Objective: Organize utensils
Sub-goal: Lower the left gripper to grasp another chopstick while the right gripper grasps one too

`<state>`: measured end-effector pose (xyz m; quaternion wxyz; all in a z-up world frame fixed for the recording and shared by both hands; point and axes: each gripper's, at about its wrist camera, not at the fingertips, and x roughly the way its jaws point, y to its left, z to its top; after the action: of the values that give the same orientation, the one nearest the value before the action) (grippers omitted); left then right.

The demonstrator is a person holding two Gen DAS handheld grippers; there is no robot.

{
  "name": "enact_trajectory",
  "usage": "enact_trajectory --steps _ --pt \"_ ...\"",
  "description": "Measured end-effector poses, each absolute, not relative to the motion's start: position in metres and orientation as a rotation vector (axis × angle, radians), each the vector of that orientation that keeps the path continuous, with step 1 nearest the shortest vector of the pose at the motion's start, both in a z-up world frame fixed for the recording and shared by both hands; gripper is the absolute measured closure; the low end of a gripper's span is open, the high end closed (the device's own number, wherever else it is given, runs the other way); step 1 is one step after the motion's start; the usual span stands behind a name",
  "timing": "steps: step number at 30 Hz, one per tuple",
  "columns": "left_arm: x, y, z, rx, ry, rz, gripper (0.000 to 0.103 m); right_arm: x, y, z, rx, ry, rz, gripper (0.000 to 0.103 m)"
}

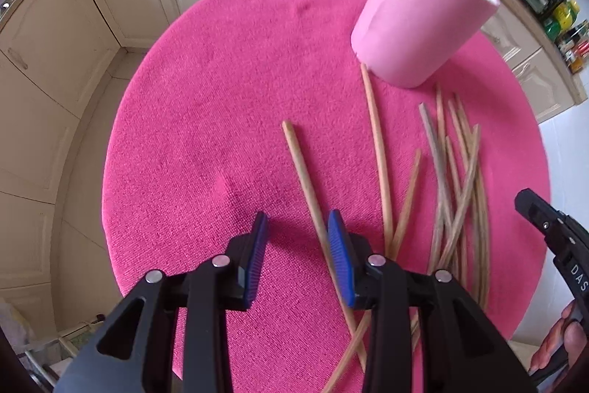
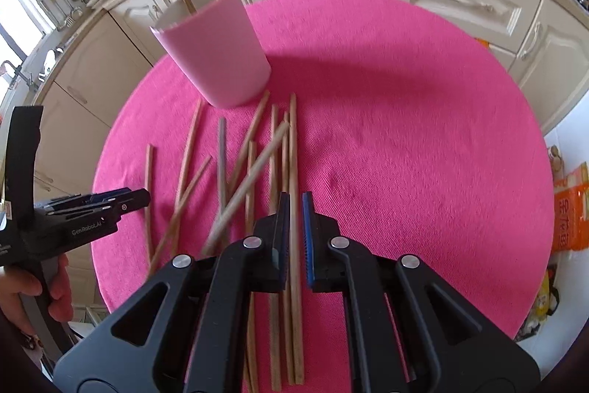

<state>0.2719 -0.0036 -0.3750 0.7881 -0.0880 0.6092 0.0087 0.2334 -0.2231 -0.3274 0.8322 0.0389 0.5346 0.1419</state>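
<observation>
Pink cloth (image 2: 405,135) — thin wooden chopsticks (image 2: 254,164) scattered; left gripper (image 1: 298,227) apart, right gripper (image 2: 293,205) narrowly apart around one.

Chopsticks (image 2: 274,150) beside pink cup (image 2: 217,61)

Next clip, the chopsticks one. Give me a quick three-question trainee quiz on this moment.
1. True or false: the pink cup already holds chopsticks.
2. What passes between the fingers of the right tongs? A) a spoon B) a chopstick C) nothing
3. Fill in: the left tongs are ____, with one chopstick lying between their fingers on the pink cloth.

Key: 1 true; 2 B; 3 open
</observation>
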Motion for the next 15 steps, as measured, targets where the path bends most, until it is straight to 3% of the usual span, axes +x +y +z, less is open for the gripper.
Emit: enact_trajectory --steps 3,6,8,15 --pt "0.275 -0.009 -0.375 -0.160 1.318 0.032 0.071 0.237 -0.224 -0.336 0.086 1.174 0.309 0.095" --pt "0.279 -0.011 -0.374 -0.136 1.321 0.056 0.087 0.241 -0.222 -0.342 0.083 1.197 0.325 0.095" --pt "0.283 -0.008 -0.374 -0.156 1.323 0.063 0.092 0.245 -0.220 -0.345 0.079 1.211 0.338 0.095" --pt "0.290 0.005 -0.358 -0.222 1.239 0.070 0.097 0.262 -0.209 -0.356 0.025 1.262 0.361 0.095"
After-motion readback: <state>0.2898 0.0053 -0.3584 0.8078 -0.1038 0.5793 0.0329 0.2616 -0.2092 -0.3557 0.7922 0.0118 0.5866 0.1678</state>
